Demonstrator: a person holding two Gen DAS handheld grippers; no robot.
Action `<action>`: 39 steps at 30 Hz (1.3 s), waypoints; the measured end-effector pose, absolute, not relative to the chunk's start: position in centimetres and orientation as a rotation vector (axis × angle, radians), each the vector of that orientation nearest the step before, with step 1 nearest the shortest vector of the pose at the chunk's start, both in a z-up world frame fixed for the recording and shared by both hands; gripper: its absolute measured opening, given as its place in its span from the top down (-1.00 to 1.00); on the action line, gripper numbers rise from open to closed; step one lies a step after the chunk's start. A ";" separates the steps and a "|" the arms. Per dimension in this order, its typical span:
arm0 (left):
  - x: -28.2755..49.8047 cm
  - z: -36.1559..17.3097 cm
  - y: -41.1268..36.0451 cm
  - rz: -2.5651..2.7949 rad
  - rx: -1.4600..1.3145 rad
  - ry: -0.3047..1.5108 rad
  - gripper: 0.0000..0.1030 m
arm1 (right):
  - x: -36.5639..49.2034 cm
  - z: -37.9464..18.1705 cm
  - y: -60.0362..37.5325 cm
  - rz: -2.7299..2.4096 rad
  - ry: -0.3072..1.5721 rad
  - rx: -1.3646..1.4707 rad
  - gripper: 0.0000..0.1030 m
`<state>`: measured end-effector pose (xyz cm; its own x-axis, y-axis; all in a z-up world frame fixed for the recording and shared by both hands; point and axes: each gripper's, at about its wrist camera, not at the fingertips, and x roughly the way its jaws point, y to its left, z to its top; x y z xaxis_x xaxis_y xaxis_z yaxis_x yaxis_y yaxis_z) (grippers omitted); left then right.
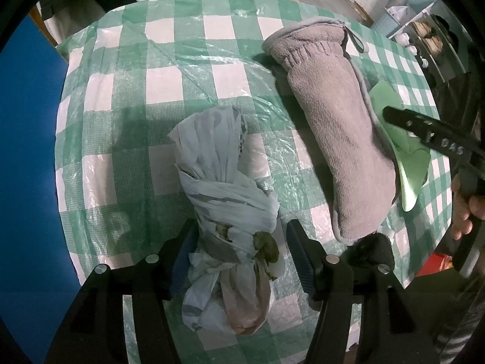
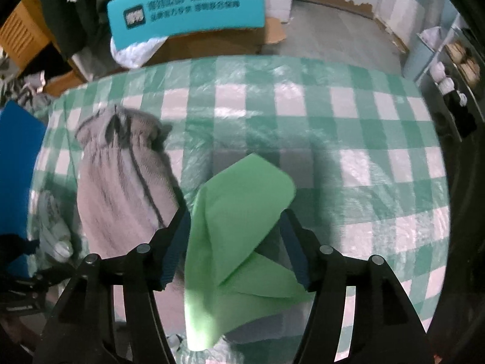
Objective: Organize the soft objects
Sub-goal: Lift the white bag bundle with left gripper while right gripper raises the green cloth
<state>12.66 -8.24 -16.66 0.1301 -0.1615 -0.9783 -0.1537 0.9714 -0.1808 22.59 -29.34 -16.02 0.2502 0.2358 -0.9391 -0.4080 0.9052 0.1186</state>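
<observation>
A knotted white plastic bag bundle [image 1: 224,200] lies on the green-checked tablecloth [image 1: 169,91]. My left gripper [image 1: 239,251] is open, its fingers on either side of the bundle's near end. A grey fleece mitt [image 1: 333,139] lies to the right, also in the right wrist view [image 2: 121,188]. A light green soft sheet [image 2: 239,227] lies between the fingers of my right gripper [image 2: 236,242], which stands open around it; whether the pads touch it is unclear. That sheet [image 1: 406,157] and the right gripper's finger [image 1: 430,133] show beside the mitt in the left wrist view.
A blue panel [image 1: 27,166] stands at the table's left edge. A teal sign [image 2: 188,6] and cardboard boxes sit beyond the far edge. Shelves with small items [image 2: 448,69] stand at the right.
</observation>
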 end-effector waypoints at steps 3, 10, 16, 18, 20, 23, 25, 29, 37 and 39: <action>12.7 -16.6 -7.8 -0.006 -0.266 1.444 -0.20 | 22.7 -16.9 -28.7 0.442 1.264 -0.182 -0.19; 12.9 -16.8 -8.7 -0.008 -0.229 1.439 -0.45 | 23.4 -18.8 -28.1 0.418 1.306 -0.211 -0.21; 13.0 -17.0 -9.6 0.000 -0.184 1.437 -0.52 | 22.9 -19.1 -26.9 0.401 1.284 -0.291 -0.14; 13.0 -17.0 -9.7 0.003 -0.172 1.434 -0.52 | 22.7 -19.1 -26.8 0.402 1.286 -0.291 0.04; 13.0 -17.1 -10.2 0.003 -0.155 1.430 -0.50 | 22.5 -19.0 -26.4 0.407 1.285 -0.296 0.24; 12.4 -17.0 -10.8 0.007 -0.108 1.427 -0.38 | 22.2 -18.8 -26.3 0.402 1.279 -0.298 0.71; 12.3 -16.9 -11.0 0.005 -0.093 1.425 -0.09 | 22.1 -18.7 -26.7 0.394 1.281 -0.281 0.81; 12.3 -16.5 -10.6 -0.021 -0.164 1.427 0.29 | 22.5 -18.2 -27.5 0.397 1.282 -0.226 0.90; 11.6 -14.7 -9.7 -0.034 -0.199 1.373 0.37 | 21.7 -14.4 -28.3 0.412 1.206 -0.138 0.90; 11.2 -14.2 -9.4 -0.035 -0.199 1.362 0.37 | 21.4 -13.5 -28.5 0.420 1.190 -0.119 0.90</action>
